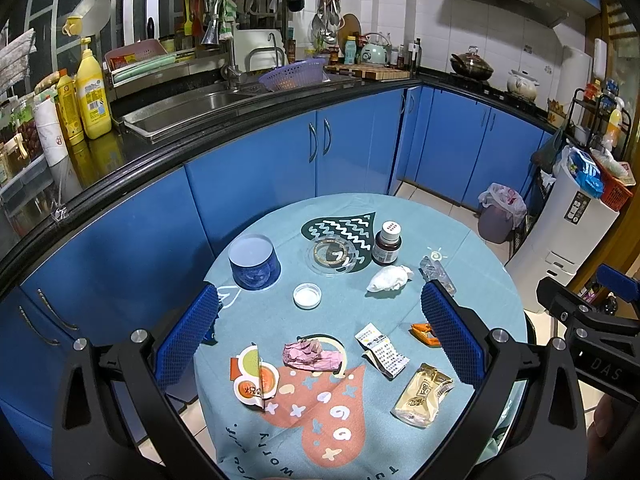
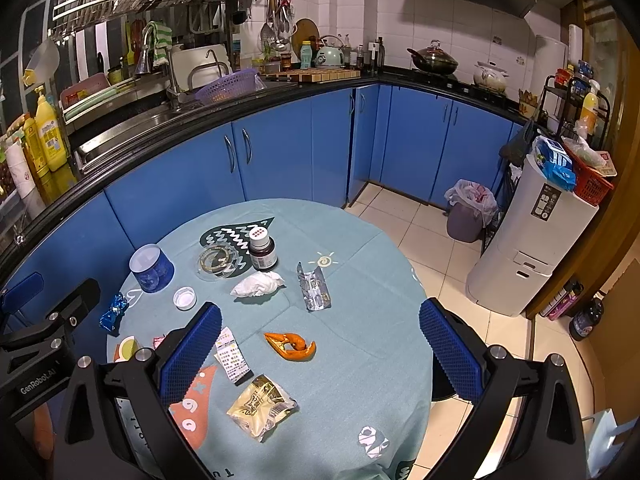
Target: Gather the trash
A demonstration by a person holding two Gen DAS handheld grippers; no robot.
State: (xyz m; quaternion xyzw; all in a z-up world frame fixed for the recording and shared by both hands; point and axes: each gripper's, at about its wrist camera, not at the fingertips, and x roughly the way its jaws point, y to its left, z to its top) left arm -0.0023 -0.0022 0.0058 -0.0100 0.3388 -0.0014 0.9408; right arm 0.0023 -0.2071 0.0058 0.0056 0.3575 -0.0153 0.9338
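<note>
Teal cloth covers the round desk, and we read the trash on it left to right. Both grippers hang above the near edge, nothing picked yet by the look of it. Left gripper: jaws spread wide, holding nothing. Right gripper: also spread wide, holding nothing.

Far left, the blue foil wrapper sits near the rim, then the round fruit-print label. Next the crumpled pink wrapper, then the folded paper leaflet, the orange peel scrap and the beige snack packet. Further back lie the white tissue wad and the silver blister pack.

The blue tub, small white lid, clear dish and brown pill bottle look like keepers, so we'd skip them. A lined bin stands on the floor, well apart from the desk.

We judge the pink wrapper the easy first grab for the left gripper: it lies between the fingers already. Come straight down, close on the raised crumple, not the flat edge. Flat pieces like the leaflet need one finger slid under a lifted fold. Don't snag the cloth.
</note>
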